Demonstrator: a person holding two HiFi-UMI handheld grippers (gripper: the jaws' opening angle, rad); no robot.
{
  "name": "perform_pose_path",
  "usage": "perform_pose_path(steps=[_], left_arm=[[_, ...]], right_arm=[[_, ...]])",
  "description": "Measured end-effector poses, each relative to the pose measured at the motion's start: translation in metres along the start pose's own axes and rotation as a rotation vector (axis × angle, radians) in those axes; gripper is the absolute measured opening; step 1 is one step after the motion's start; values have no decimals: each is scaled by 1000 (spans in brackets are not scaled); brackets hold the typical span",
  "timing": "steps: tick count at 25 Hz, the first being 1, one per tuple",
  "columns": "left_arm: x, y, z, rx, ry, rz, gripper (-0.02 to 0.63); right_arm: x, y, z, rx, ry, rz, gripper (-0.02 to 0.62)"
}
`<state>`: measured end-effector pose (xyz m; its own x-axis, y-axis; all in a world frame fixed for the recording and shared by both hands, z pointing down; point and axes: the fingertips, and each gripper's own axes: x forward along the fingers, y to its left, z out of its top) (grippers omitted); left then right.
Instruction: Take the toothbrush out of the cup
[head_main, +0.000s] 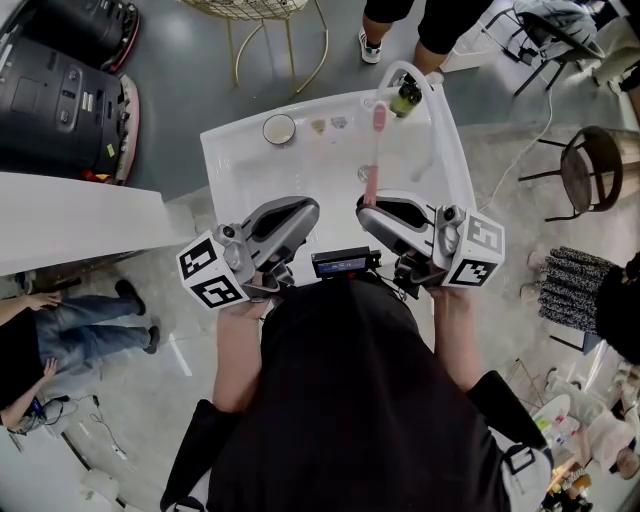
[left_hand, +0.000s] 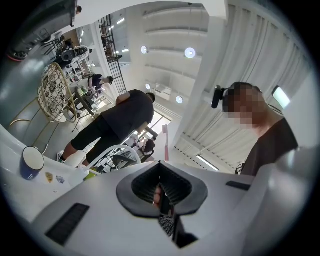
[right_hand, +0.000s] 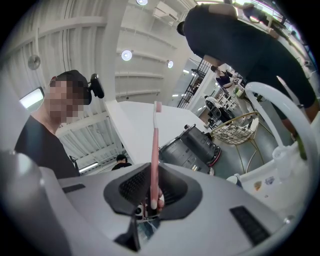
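- Two grippers are held side by side at the near edge of the basin (head_main: 207, 150); we enter the right one first.
- Right gripper (head_main: 372, 208) (right_hand: 152, 200): its jaws are partly closed, and the lower handle of the pink toothbrush (head_main: 374, 150) (right_hand: 155, 150) is pinched between the pads.
- Toothbrush: it is clear of the cup and over the bowl. Its long axis runs straight on from the jaws toward the far edge of the basin, bristle head farthest out.
- Left gripper (head_main: 298, 212) (left_hand: 160, 192): its jaws are fully together and we see nothing held. It sits just beside the right gripper.
- Cup (head_main: 279, 129) (left_hand: 31, 162): it stands upright near the far-left corner of the basin, well apart from the toothbrush. It lies ahead and to the left of the holding gripper, and the left hand is the nearer one.
- Judgement: we take the removal as done, with only carrying the brush away or setting it down left.
- Surroundings: a green bottle (head_main: 405, 98) and the faucet (head_main: 400, 72) stand at the far-right corner, just beyond the bristle head, and are the nearest obstruction. The drain (head_main: 367, 173) lies under the handle.
- Beyond the far edge we note a bystander's legs (head_main: 430, 25) and a wire chair (head_main: 262, 10).
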<state>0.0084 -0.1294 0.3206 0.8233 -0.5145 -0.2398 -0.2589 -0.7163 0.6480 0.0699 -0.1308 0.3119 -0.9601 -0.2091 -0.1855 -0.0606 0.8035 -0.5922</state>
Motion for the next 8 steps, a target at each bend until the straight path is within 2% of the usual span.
perform_pose_path(steps=[8], left_arm=[[3,-1,-4,-2,9,-5,8]], right_arm=[[3,3,-2,6,5,23,52]])
